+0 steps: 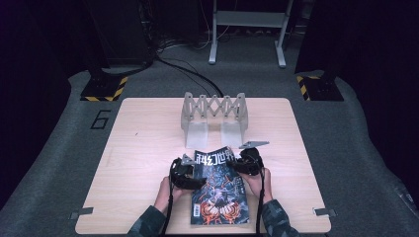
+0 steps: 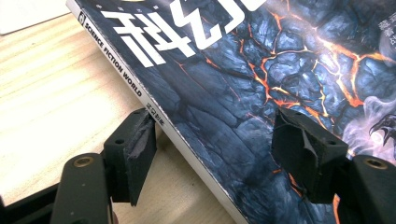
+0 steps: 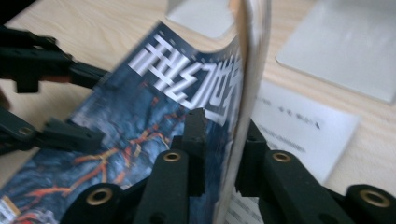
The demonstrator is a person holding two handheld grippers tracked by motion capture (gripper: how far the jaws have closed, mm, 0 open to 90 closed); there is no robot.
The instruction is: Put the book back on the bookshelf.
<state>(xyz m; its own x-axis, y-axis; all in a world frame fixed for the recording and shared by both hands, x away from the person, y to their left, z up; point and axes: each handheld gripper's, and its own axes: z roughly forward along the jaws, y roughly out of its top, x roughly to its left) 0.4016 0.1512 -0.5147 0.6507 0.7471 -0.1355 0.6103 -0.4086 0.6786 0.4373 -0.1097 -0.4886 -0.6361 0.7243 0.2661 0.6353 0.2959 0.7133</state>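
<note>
1. The magazine [image 1: 217, 190] lay on the near middle of the table [image 1: 143, 148], just short of the grey folding rack [image 1: 215, 118]; loading it into the rack looked barely begun.
2. The right gripper [image 3: 219, 154] had its jaws pinched narrow on the magazine's right edge, curling that side upward.
3. The left gripper [image 2: 215, 158] stood with jaws wide, straddling the spine, one pad [image 2: 140, 144] just beside it, gripping nothing.
4. Left to do, by my judgement: lift, stand upright, slot it.
5. Its long axis ran near-to-far, title end toward the rack.
</note>
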